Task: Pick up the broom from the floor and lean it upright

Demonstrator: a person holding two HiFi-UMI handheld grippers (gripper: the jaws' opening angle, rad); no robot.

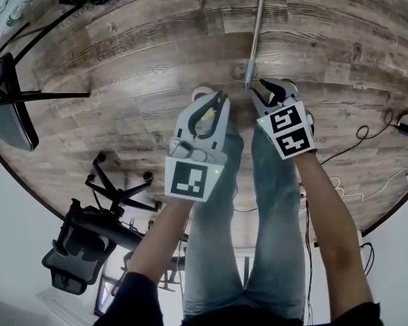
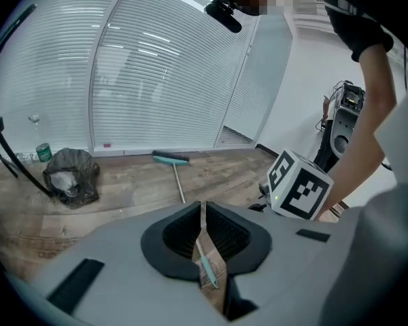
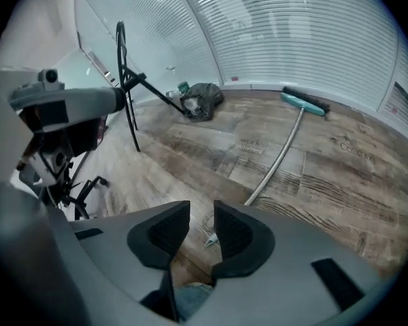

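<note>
Nearest you, your left gripper (image 1: 215, 100) hangs over the wooden floor (image 1: 122, 100), jaws pressed together and empty. Just right of it lies the near end of the broom (image 1: 256, 29). Its metal handle (image 3: 277, 158) runs straight away from you, with the brush head (image 3: 303, 104) farthest, by the blinds (image 3: 313, 39). Your right gripper (image 1: 266, 92) is the nearer one. Its jaws are apart, clamping nothing, with the handle's tip in the gap, probably untouched. Far left, a black bag (image 2: 71, 175) holds something pale and crumpled.
</note>
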